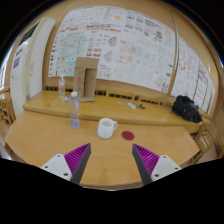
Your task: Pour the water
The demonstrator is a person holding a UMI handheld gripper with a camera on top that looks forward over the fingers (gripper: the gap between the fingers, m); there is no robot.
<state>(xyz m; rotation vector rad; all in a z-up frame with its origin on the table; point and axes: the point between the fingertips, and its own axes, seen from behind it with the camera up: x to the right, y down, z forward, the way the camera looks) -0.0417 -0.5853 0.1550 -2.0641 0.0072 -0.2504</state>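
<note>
A clear plastic water bottle (pixel 73 111) stands upright on the wooden table (pixel 60 140), beyond my left finger. To its right, a white mug (pixel 107 127) rests on the table, and a small red disc (pixel 128 133) lies just right of the mug. My gripper (pixel 112 163) hangs above the near part of the table, open, with bare wood between its purple pads (pixel 148 158). Bottle and mug both stand well ahead of the fingertips, untouched.
A long wooden bench (pixel 130 110) runs behind the table, carrying a second bottle (pixel 61 88), a cardboard box (pixel 86 76) and a black bag (pixel 186 107). Posters cover the wall (pixel 110 40) behind.
</note>
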